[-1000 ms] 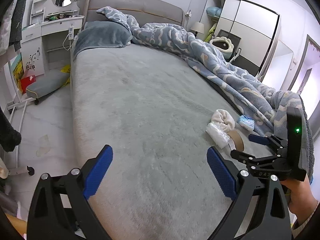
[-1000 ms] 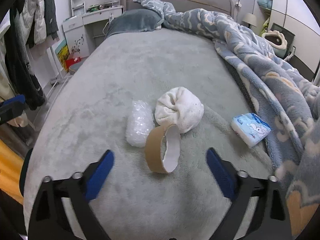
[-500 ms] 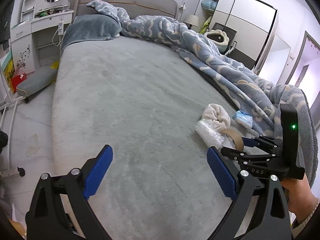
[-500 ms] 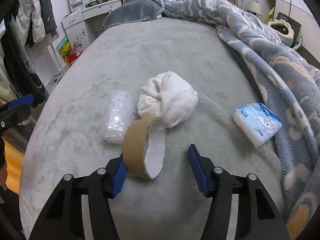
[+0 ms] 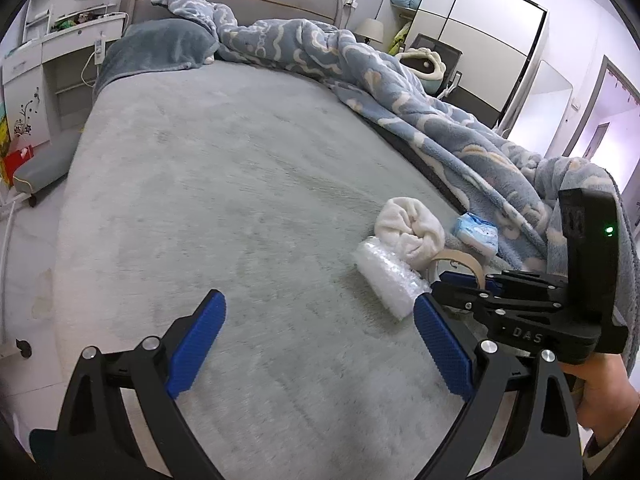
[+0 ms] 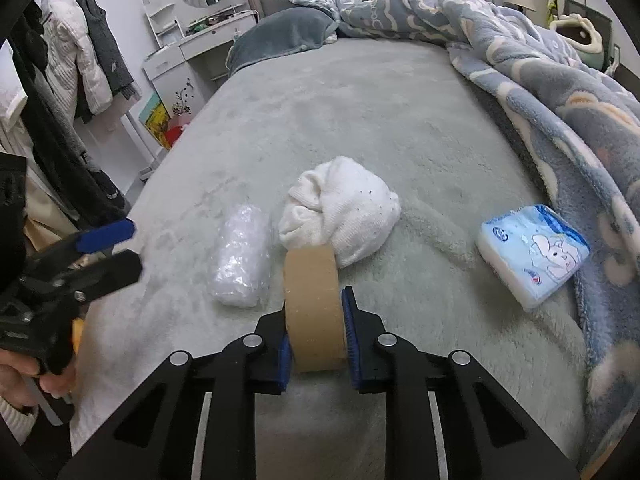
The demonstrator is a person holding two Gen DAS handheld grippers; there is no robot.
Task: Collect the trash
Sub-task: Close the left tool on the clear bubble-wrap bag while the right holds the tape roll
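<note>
A brown cardboard tape roll [image 6: 312,296] stands on edge on the grey bed [image 6: 380,112]. My right gripper [image 6: 316,312] is closing its jaws on it, and the blue pads press both flat sides. Left of the roll lies a clear bubble-wrap bundle [image 6: 242,256], with a balled white cloth [image 6: 344,208] just behind. A blue tissue pack [image 6: 534,252] rests at the right by the blanket. My left gripper [image 5: 318,304] hovers open over bare bed, left of the bundle [image 5: 390,276]. The left wrist view shows the right gripper [image 5: 460,280] at the roll [image 5: 460,260].
A rumpled blue patterned blanket [image 5: 440,120] covers the bed's right side, and a grey pillow [image 5: 160,48] lies at the head. Hanging clothes [image 6: 80,64] and a white dresser [image 6: 192,48] stand left of the bed. A wardrobe [image 5: 472,36] fills the far right.
My right gripper moved forward and its jaws went from wide apart to pressed on the tape roll. The left gripper drifted right and lower, nearer the trash.
</note>
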